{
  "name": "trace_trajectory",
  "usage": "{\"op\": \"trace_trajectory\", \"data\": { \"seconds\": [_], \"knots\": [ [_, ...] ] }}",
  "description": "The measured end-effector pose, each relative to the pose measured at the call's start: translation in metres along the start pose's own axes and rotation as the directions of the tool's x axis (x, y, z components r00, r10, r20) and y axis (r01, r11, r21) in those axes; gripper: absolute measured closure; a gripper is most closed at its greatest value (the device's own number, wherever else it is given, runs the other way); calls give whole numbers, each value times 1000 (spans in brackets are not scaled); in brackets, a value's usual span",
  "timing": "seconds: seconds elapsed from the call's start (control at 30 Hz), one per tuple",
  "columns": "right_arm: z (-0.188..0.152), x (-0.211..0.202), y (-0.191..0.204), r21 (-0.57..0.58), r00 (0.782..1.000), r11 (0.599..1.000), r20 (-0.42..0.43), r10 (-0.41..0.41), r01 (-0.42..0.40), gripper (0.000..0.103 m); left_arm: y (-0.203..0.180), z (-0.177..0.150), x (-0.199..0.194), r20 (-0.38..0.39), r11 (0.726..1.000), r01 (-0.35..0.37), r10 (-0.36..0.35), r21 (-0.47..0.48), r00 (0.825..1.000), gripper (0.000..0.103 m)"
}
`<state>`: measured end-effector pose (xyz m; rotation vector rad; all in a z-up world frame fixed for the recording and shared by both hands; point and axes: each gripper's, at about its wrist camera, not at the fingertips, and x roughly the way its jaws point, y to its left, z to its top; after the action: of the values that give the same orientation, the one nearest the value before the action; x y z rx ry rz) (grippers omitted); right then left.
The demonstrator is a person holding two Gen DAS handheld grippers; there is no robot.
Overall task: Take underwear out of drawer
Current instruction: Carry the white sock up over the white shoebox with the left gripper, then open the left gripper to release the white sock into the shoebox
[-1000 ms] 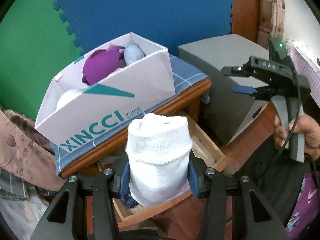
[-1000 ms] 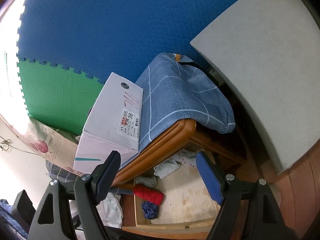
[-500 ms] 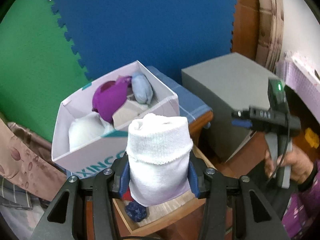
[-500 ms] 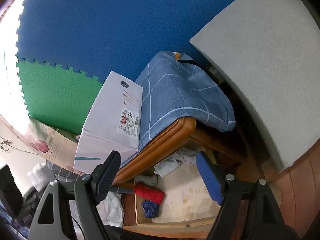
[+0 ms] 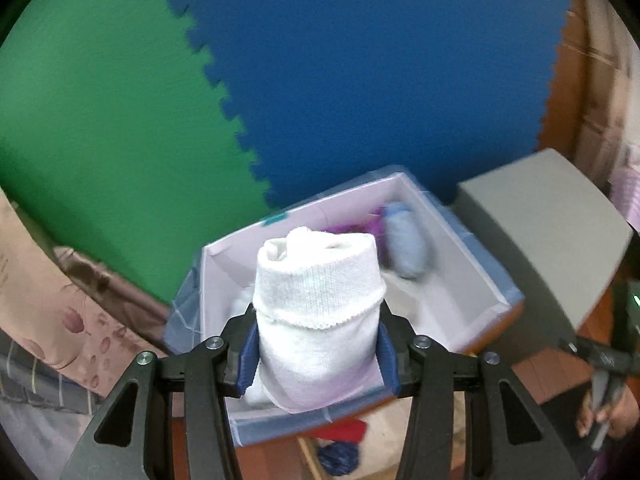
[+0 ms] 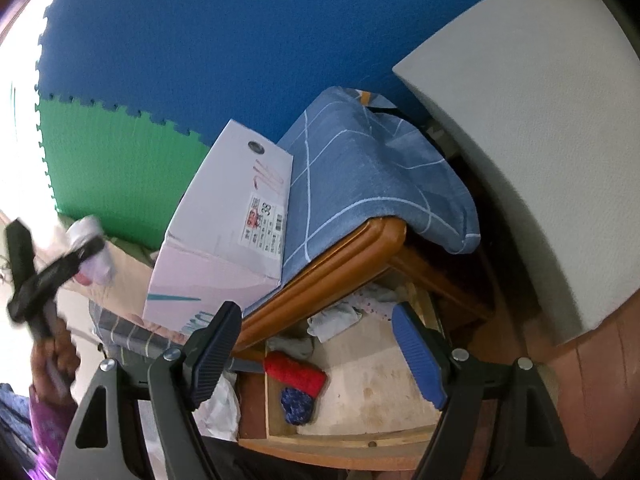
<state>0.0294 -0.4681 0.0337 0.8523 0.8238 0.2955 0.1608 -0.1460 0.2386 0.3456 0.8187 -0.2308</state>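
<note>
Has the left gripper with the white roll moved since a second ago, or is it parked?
Yes. The left gripper, shut on the white roll, has risen toward the shoe box: before, the box's printed side faced it; now it looks down into the open top.

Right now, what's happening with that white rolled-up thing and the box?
A person is emptying a drawer. The left hand-held gripper is clamped on a rolled white piece of underwear and holds it over an open shoebox that already has a light blue roll and something purple in it. The right hand-held gripper is open and empty, pointed at the open wooden drawer, where a red roll, a dark blue roll and some pale clothes remain.
</note>
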Motion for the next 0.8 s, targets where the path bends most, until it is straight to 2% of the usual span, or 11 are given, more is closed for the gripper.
{"op": "trace_trajectory", "data": {
  "seconds": [0.17,0.33,0.53,0.67,0.73,0.8],
  "knots": [
    [-3,4,8,-50,1000,999,-21,-12,11,23,37,11,51,-87,997,-42,37,-58,996,57],
    [-6,8,13,-89,999,996,-47,-24,20,23,49,15,86,-129,995,-78,69,-68,989,57],
    [-12,17,25,-159,996,987,-79,-48,35,23,58,23,122,-181,992,-79,59,-102,982,56],
    [-22,24,40,-268,990,961,-105,-92,61,23,64,24,143,-200,987,-67,37,-145,979,55],
    [-29,29,50,-349,985,933,-112,-130,84,23,64,23,149,-201,985,-64,32,-158,979,49],
    [-38,34,62,-442,980,890,-98,-176,116,23,61,24,150,-186,985,-87,59,-147,981,23]
  ]
}}
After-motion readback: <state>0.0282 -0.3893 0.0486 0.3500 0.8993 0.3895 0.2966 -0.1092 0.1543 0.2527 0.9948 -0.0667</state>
